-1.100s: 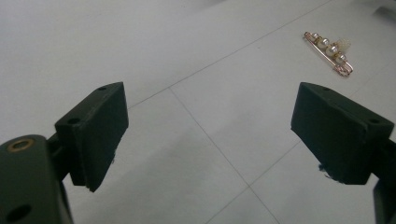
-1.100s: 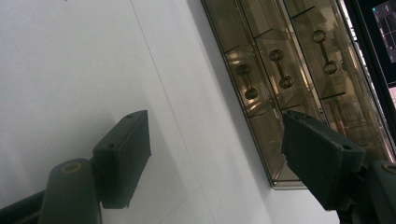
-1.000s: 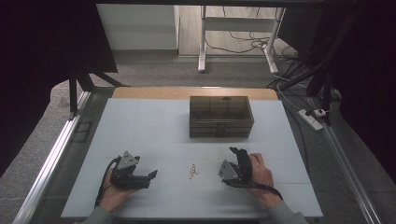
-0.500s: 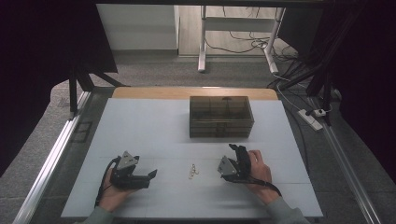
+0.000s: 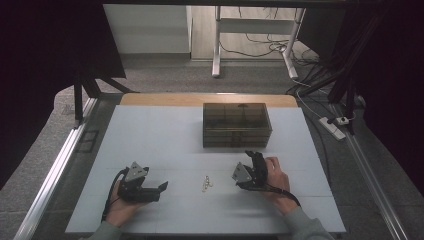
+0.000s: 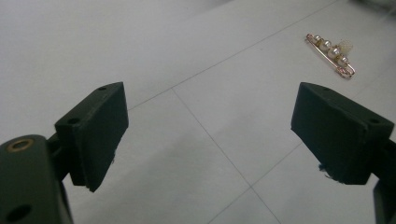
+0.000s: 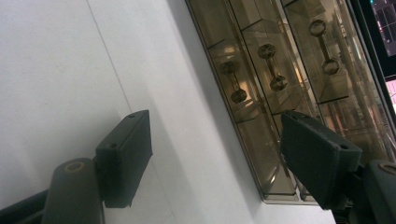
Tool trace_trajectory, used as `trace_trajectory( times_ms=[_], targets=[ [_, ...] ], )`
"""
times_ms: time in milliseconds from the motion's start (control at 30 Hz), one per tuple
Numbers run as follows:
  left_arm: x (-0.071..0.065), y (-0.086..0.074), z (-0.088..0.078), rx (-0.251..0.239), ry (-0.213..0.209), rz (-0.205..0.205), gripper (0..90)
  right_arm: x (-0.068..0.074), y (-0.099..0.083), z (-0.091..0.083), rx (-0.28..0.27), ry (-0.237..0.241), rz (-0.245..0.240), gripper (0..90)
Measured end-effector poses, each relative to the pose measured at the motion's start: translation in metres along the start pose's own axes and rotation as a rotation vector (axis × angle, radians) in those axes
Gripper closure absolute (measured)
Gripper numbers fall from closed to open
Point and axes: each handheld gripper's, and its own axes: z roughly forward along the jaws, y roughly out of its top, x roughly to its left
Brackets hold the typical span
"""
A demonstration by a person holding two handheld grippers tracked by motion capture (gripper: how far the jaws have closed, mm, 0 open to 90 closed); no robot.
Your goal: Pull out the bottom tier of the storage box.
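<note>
A: How are the hands set?

B: Both rest low on the white counter [image 5: 165, 130], forearms coming in from the near edge. The left hand-held gripper [image 5: 161, 187] lies on its side, jaws pointing toward the middle of the counter and spread wide with nothing between them. The right hand-held gripper [image 5: 252, 160] is tilted over in the hand, its jaws aimed at the far side; they too stand apart, gripping nothing.

A: And the thing between them?

B: A small pearl hairpin [image 5: 206, 183] lies flat on the counter, between the two grippers and touched by neither. In the left gripper view it sits ahead of the jaws, off toward the right one [image 6: 330, 53], a gold clip with a row of pale beads.

A: What is in front of the right one?

B: A smoky clear drawer box [image 5: 236, 124], stacked drawers with round-ended handles, standing at the middle of the counter's far half. All drawers look shut.

A: The room?

B: Grey carpet, dark curtains at both sides, a white stand's legs and loose cables beyond, a power strip [image 5: 334, 123] on the floor at the right.
</note>
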Motion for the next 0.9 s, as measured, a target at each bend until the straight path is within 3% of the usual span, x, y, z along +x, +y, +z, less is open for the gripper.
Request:
trace_trajectory(
  times_ms=[267,467,500,533,633,667,700,767,900],
  targets=[
    [0.0,0.0,0.0,0.0,-0.001,0.0,12.1,-0.003,0.001,0.005,0.004,0.003,0.0,25.9],
    [0.0,0.0,0.0,0.0,-0.001,-0.001,12.1,-0.006,0.0,0.008,0.0,-0.021,-0.006,26.9],
    [0.0,0.0,0.0,0.0,-0.001,-0.001,12.1,-0.008,0.0,0.009,0.005,0.016,-0.008,27.1],
    [0.001,0.0,0.0,0.0,-0.001,-0.001,12.1,-0.008,0.0,0.009,0.005,0.016,-0.008,27.1],
    [0.001,0.0,0.001,0.002,-0.003,-0.001,12.1,-0.006,0.0,0.01,0.003,-0.022,-0.001,27.1],
    [0.0,0.0,0.001,0.003,-0.003,0.0,12.1,-0.007,0.001,0.011,0.006,0.015,0.005,27.1],
    [0.0,0.0,0.001,0.003,-0.003,-0.001,12.1,-0.006,0.001,0.012,0.008,-0.019,-0.012,27.6],
    [0.001,0.0,0.001,0.003,-0.003,0.0,12.1,-0.005,0.0,0.014,-0.002,-0.018,0.001,27.9],
    [0.001,0.0,0.001,0.004,-0.002,0.0,12.1,-0.006,0.0,0.017,0.005,-0.015,-0.026,28.4]
  ],
)
